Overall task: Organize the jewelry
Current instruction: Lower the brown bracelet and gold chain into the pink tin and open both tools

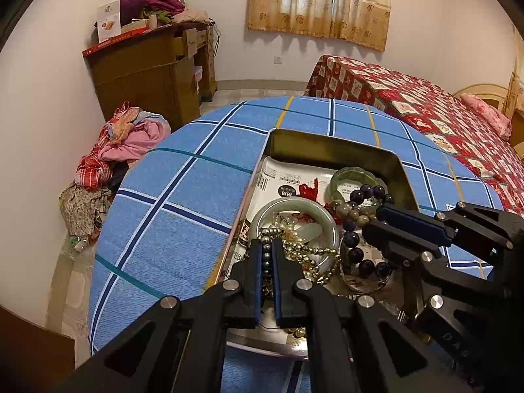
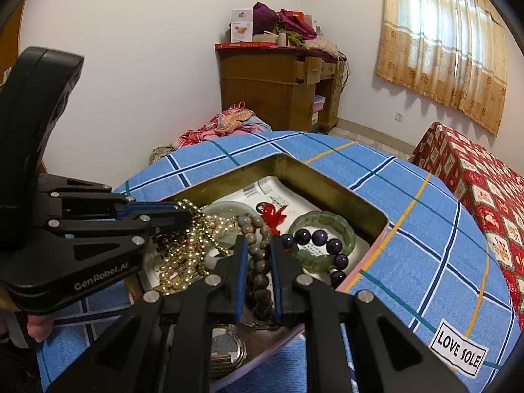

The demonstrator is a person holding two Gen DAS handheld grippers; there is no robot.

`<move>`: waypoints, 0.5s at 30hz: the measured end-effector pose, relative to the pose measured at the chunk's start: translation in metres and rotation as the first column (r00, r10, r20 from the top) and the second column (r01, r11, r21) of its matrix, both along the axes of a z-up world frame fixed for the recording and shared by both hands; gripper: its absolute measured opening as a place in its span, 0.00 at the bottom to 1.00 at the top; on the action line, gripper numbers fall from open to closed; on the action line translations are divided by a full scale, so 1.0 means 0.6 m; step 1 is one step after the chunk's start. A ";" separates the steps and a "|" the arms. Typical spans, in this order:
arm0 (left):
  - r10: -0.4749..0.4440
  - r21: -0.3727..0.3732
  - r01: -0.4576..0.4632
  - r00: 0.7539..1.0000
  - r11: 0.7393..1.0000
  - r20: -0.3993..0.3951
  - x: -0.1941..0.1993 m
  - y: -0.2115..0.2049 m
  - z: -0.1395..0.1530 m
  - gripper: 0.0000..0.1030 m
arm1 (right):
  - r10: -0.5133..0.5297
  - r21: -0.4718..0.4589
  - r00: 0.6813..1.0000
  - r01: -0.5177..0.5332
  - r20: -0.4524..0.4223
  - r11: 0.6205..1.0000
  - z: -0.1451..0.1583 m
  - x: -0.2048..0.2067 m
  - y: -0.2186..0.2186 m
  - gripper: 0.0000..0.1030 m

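Observation:
An open metal tin (image 1: 334,144) (image 2: 344,193) on a blue plaid cloth holds tangled jewelry. My left gripper (image 1: 267,245) is shut on a dark metallic bead chain (image 1: 267,262) tangled with a pearl necklace (image 1: 304,249); it also shows in the right wrist view (image 2: 183,216). My right gripper (image 2: 257,244) is shut on a grey-brown bead bracelet (image 2: 257,262); in the left wrist view it (image 1: 380,219) reaches in from the right. A pale jade bangle (image 1: 294,206), a green bangle (image 2: 322,226), a purple bead bracelet (image 2: 324,245) and a red knot charm (image 2: 271,211) lie in the tin.
A wristwatch (image 2: 226,347) lies at the tin's near end. A bed with a red quilt (image 1: 425,108) stands right of the table. A wooden cabinet (image 2: 278,88) and a clothes pile (image 1: 121,144) are at the far wall. A "LOVE SOLE" label (image 2: 458,347) is on the cloth.

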State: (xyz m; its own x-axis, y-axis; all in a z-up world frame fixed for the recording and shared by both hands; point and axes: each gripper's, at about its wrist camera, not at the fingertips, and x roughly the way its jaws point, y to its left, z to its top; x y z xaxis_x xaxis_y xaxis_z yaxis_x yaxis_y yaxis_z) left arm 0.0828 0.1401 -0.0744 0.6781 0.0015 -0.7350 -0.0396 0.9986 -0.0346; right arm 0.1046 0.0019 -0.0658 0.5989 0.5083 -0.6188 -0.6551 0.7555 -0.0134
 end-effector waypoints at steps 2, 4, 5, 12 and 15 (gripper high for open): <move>-0.003 0.000 0.003 1.000 1.000 -0.002 0.001 -0.001 -0.002 0.04 | -0.001 -0.004 1.000 0.001 -0.004 1.000 -0.004 0.000 0.000 0.15; -0.006 0.001 0.006 1.000 1.000 -0.005 0.002 -0.003 -0.003 0.04 | -0.002 -0.007 1.000 0.002 -0.009 1.000 -0.007 0.001 -0.001 0.15; -0.008 0.001 0.008 1.000 1.000 -0.006 0.002 -0.004 -0.004 0.04 | -0.002 -0.007 1.000 0.002 -0.009 1.000 -0.008 0.001 -0.002 0.15; -0.009 0.001 0.009 1.000 1.000 -0.007 0.005 -0.007 -0.007 0.04 | -0.004 -0.007 1.000 0.004 -0.006 1.000 -0.007 0.002 -0.002 0.15; -0.008 0.001 0.008 1.000 1.000 -0.007 0.005 -0.007 -0.006 0.04 | -0.008 -0.011 1.000 0.008 0.002 1.000 -0.008 0.005 -0.001 0.15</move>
